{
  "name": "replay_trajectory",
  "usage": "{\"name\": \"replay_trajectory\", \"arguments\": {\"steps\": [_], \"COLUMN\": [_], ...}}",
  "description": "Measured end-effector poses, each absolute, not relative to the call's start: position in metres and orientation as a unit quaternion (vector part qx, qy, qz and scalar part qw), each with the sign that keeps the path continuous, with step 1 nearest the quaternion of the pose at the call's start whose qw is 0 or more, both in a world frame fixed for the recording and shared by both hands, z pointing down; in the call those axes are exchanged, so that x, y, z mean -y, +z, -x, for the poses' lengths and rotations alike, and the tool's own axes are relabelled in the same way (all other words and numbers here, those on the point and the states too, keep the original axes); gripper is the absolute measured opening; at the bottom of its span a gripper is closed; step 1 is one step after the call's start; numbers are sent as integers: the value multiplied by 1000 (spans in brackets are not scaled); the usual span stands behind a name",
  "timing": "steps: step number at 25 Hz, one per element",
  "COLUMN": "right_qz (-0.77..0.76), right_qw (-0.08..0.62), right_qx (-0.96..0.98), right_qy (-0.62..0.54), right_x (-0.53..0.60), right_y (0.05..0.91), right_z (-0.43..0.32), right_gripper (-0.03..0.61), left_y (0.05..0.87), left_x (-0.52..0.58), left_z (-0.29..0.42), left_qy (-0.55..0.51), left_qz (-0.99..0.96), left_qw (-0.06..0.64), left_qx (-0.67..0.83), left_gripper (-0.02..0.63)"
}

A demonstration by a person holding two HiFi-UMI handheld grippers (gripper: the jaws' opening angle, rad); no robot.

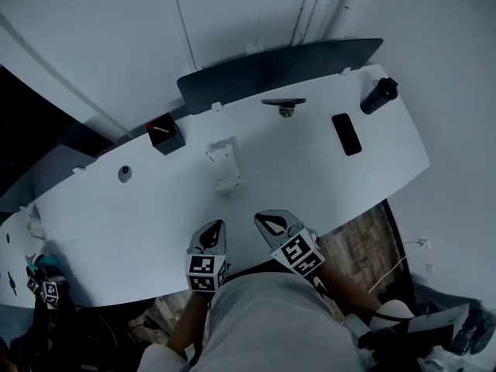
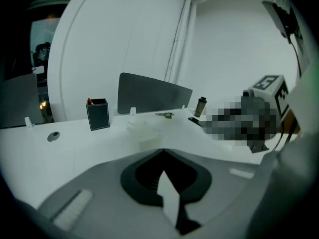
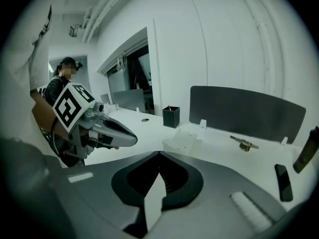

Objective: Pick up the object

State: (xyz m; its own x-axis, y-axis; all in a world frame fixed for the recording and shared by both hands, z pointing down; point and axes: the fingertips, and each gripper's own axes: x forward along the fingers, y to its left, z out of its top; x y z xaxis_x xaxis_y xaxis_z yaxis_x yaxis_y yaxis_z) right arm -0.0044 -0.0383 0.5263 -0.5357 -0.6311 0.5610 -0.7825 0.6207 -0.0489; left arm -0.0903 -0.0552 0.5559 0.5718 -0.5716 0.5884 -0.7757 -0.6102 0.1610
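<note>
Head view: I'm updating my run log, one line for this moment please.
left gripper: shut, empty | right gripper: shut, empty | white object: on table, untouched

white table (image 1: 310,178), black phone (image 1: 346,134), white object (image 1: 223,165)

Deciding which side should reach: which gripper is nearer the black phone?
Right. In the head view the right gripper sits at the table's near edge, below and left of the phone; the left gripper is beside it, farther left.

Small white object (image 1: 223,166) flat at the middle of the white table (image 1: 116,231)
</note>
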Motion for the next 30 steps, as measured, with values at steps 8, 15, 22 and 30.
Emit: {"name": "replay_trajectory", "arguments": {"steps": [8, 15, 22, 30], "right_qz": [-296, -164, -96, -82], "right_qw": [476, 581, 615, 598], "right_qx": [827, 785, 769, 787], "right_qy": [-53, -138, -144, -126], "right_x": [88, 139, 147, 140], "right_y": [558, 609, 643, 642], "right_z": [21, 40, 40, 40], "right_gripper": [183, 231, 212, 195], "left_y": [576, 581, 586, 593], "left_x": [63, 79, 89, 93], "left_z": [92, 115, 133, 133], "left_qy": [247, 236, 228, 224], "left_qz": [-863, -831, -801, -795], "left_qw": [230, 254, 269, 295], "left_qx": [376, 435, 483, 480], "left_gripper": [2, 2, 2, 2]}}
